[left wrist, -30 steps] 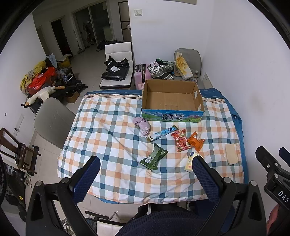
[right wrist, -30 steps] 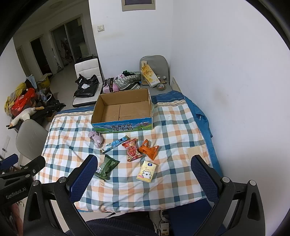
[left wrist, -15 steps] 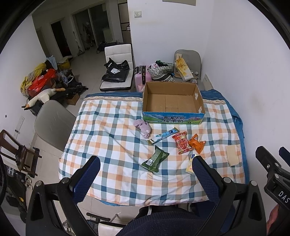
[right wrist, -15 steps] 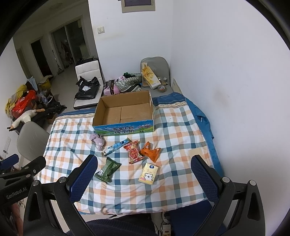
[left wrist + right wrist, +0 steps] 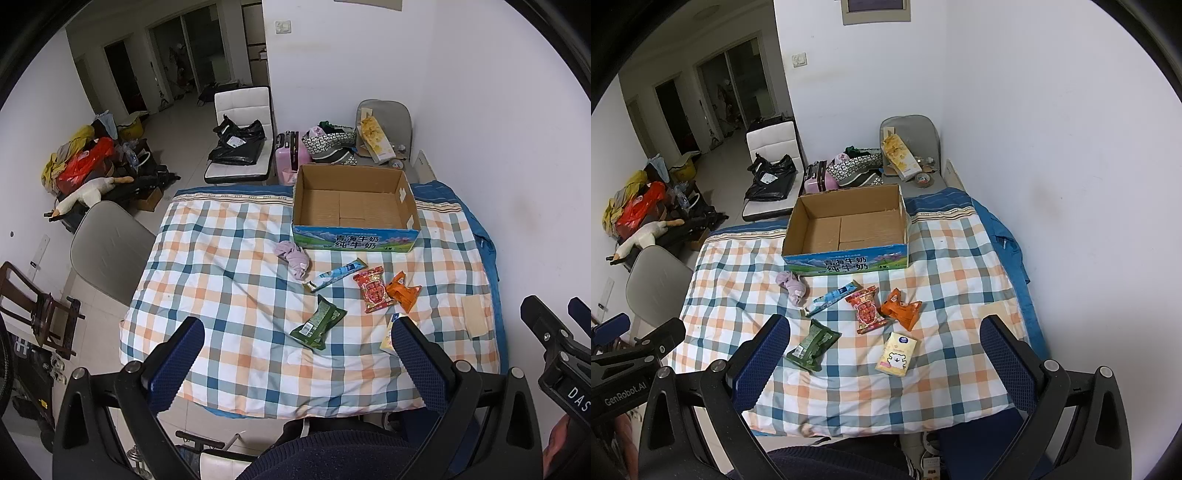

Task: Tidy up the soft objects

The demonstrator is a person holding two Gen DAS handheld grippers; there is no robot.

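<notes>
Both left tongs (image 5: 295, 354) and right tongs (image 5: 884, 349) are hovering wide open and holding nothing above the checked table (image 5: 960, 266), where snack packets are lying beside the cardboard box (image 5: 846, 264).

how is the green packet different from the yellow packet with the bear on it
The green packet is dark and elongated; the yellow packet is pale and squarer, printed with a white bear. The green one lies left, the yellow one right. Both lie flat on the checked cloth, outside the cardboard box.
</notes>
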